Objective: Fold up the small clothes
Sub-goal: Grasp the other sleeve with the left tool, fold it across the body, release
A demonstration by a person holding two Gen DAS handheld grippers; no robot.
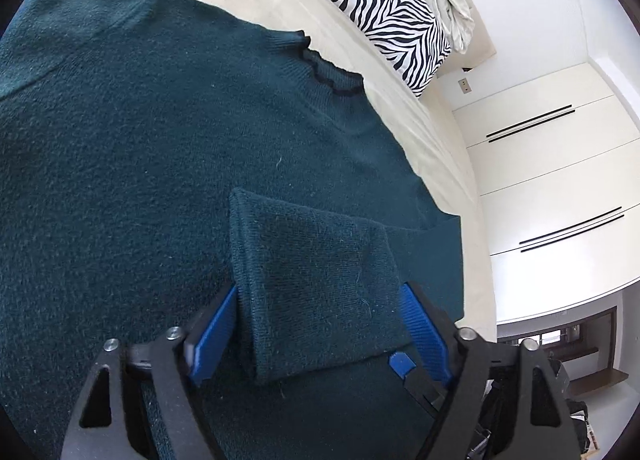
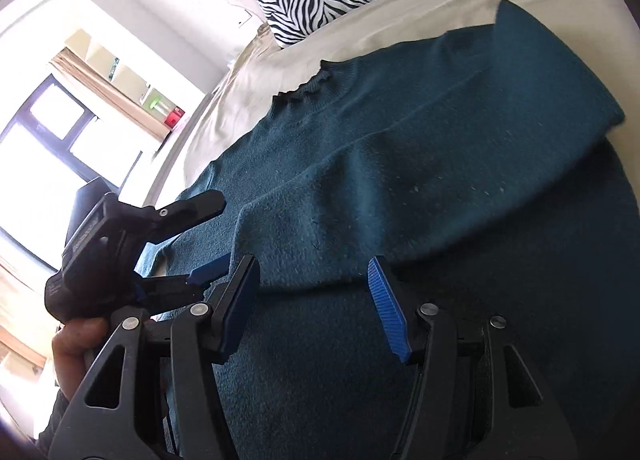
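Left wrist view shows the sweater (image 1: 140, 148) spread flat on the bed (image 1: 436, 132), collar (image 1: 328, 72) toward the head end where the zebra pillow (image 1: 376, 8) lies. The left gripper (image 1: 320, 324) stands wide with a sleeve cuff (image 1: 316, 284) lying between its pads (image 1: 218, 328); the pads flank the cuff but do not look pressed on it.

In the right wrist view the right gripper (image 2: 316, 308) is about half open and empty, hovering over the sweater body just short of the cuff end (image 2: 304, 244) of a sleeve (image 2: 420, 164) folded across the chest. That sleeve's long axis runs from this cuff up and away toward the far shoulder. The left gripper (image 2: 200, 236) sits just beside it, toward the bed's window-side edge.

Judging from this, the left gripper is nearer to a grip, with its cuff already framed.
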